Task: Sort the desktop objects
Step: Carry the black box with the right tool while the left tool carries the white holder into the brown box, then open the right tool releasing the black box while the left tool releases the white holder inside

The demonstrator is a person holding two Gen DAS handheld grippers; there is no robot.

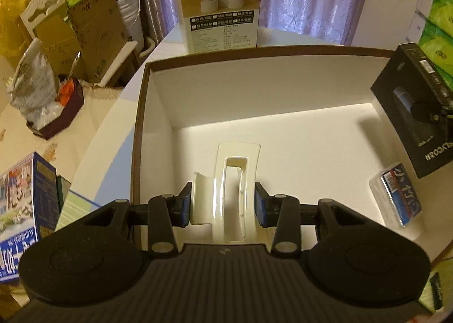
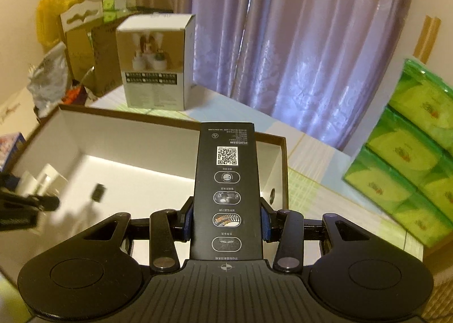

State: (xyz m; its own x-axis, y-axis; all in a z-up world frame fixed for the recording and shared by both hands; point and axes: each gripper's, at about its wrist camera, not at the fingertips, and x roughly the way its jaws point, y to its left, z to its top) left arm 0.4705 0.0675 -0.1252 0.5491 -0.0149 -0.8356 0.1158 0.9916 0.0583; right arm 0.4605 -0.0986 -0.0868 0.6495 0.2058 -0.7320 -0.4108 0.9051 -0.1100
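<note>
Two grippers busy, both loaded. Left gripper [image 1: 223, 205] clamped on a cream hair claw clip [image 1: 236, 195], blue pads [image 1: 185, 205] pressing its sides, clip held just above the floor of the storage box [image 1: 198, 87], near the box's front-left part; contact w/ floor can't be told. Right gripper [image 2: 225, 219] clamped on a long black product box [image 2: 226, 189], pads on its two narrow sides, QR code + four oval icons facing up, box pointing fwd over the right portion of the storage box [image 2: 175, 120]. Same black box visible in left wrist view [image 1: 416, 113], hanging over the right wall of the storage box, tilted.

Inside storage box, right side: small clear-wrapped blue pack [image 1: 399, 194] lying on the white floor, well apart from the clip, just below the black box in that view. Storage box open-topped, brown outside, white inside, sitting on a pale table [image 2: 311, 181].

Beyond far wall: white carton w/ humidifier photo [image 1: 219, 2], upright on table. Purple curtains [image 2: 283, 39] behind. Green tissue packs [image 2: 410, 147] stacked at right. Cardboard boxes [image 1: 93, 31] + yellow bag [image 1: 14, 11] at left bg.
</note>
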